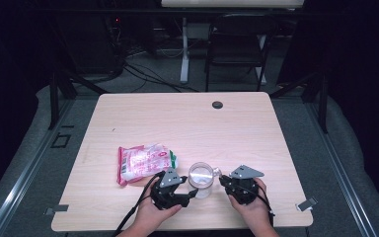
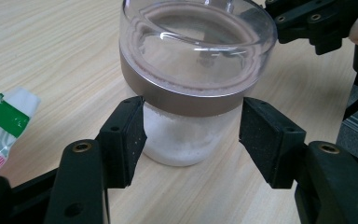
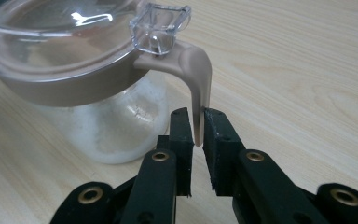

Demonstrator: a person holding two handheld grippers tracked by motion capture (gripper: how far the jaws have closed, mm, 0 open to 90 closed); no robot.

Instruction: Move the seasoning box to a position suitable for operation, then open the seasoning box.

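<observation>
Pink packet (image 2: 0, 126) cut off at left edge.

The left claw (image 1: 193, 193) is black all over, with a small grey plate on top and a black cable hanging from its near end. The right claw (image 1: 221, 180) is black too and wears a bigger grey three-cornered plate. Up close, each claw has two thick black arms with round brass-coloured rings set in them. Flat black pads (image 2: 129, 140) with tiny screw holes sit at the tips.
</observation>
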